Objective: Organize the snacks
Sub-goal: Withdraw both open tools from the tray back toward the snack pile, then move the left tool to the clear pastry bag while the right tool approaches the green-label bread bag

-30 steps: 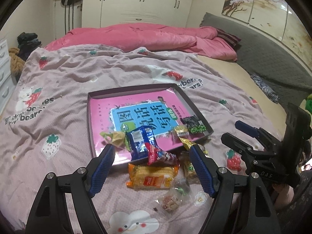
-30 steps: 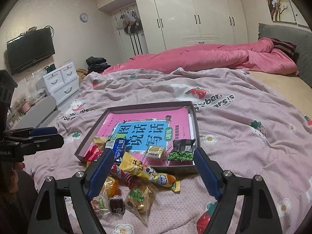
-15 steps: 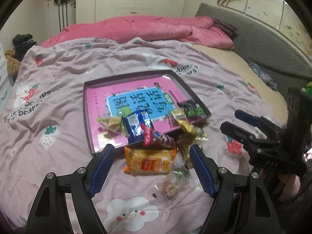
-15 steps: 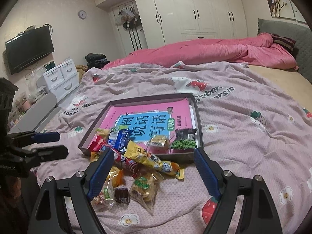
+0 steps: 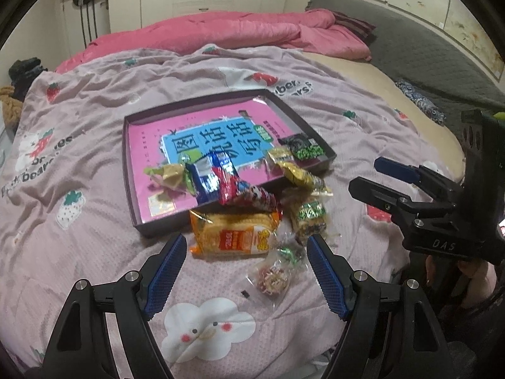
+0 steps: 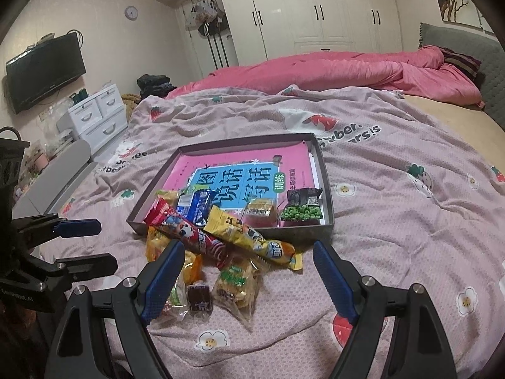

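Honestly, both my left fingers (image 5: 244, 271) and right fingers (image 6: 249, 276) were released, empty. Orange cracker pack (image 5: 232, 233) lay on the bed beside the tray (image 5: 132, 202): light, crinkly, crushable, so I'd pinch its sealed ends.

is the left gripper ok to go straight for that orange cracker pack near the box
Probably yes: the left gripper is open and empty, and the orange cracker pack lies on the blanket just ahead of its fingertips. Only its far edge sits under the red snack stick.
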A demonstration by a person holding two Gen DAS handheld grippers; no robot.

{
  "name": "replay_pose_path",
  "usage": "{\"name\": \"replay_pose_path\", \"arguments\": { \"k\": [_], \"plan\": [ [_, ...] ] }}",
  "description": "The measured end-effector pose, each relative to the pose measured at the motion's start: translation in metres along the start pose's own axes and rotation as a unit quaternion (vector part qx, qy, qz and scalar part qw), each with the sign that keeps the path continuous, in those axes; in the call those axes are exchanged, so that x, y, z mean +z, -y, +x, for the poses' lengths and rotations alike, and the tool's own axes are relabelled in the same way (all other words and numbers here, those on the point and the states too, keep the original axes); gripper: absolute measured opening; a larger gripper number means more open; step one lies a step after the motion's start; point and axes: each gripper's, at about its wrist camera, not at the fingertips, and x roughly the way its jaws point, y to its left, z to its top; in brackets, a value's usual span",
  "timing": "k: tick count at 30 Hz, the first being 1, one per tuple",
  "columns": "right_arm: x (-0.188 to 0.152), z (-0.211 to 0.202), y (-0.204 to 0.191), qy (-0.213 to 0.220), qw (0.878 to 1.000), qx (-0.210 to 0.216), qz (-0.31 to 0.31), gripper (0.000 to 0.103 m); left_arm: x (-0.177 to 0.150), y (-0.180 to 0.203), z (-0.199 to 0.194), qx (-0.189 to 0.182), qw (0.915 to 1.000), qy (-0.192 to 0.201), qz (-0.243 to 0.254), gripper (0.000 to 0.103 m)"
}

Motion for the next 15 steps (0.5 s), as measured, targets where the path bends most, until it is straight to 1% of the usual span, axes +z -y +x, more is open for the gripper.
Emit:
{"name": "replay_pose_path", "arguments": {
  "k": [4, 9, 15],
  "plan": [
    [-0.002, 0.002, -0.001, -0.008, 1.0, 0.002, -0.001, 0.083, -0.004, 0.002, 0.007, -0.006, 0.9999, -0.012, 0.004, 0.08],
    [-0.004, 0.006, -0.003, -0.018, 1.0, 0.004, -0.005, 0.083, -0.012, 0.008, 0.021, -0.028, 0.9988, -0.039, 0.01, 0.08],
    [-0.005, 0.011, -0.004, -0.029, 1.0, 0.004, -0.009, 0.083, -0.017, 0.013, 0.03, -0.031, 0.9981, -0.052, 0.014, 0.08]
  ]
}}
